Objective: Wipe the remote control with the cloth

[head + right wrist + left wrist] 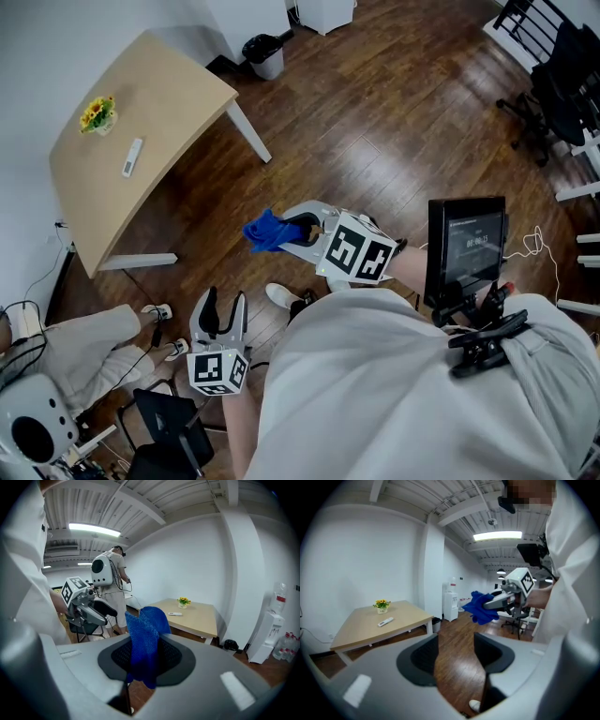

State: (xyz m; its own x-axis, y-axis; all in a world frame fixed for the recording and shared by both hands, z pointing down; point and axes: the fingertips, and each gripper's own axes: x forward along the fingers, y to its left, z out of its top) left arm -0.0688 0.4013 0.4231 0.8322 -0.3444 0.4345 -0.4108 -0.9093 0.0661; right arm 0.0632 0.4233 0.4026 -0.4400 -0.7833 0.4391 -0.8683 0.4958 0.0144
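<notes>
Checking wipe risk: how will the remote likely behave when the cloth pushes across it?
The remote is small, slim and lies flat on the smooth table, so it will probably slide or spin rather than tip. It looks light; wiping may shove it along. The cloth droops from the right gripper, so it should push softly.

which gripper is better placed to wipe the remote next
Right. The right gripper is shut on the blue cloth; the left gripper is open and empty. The remote lies on the table, far from both.
</notes>
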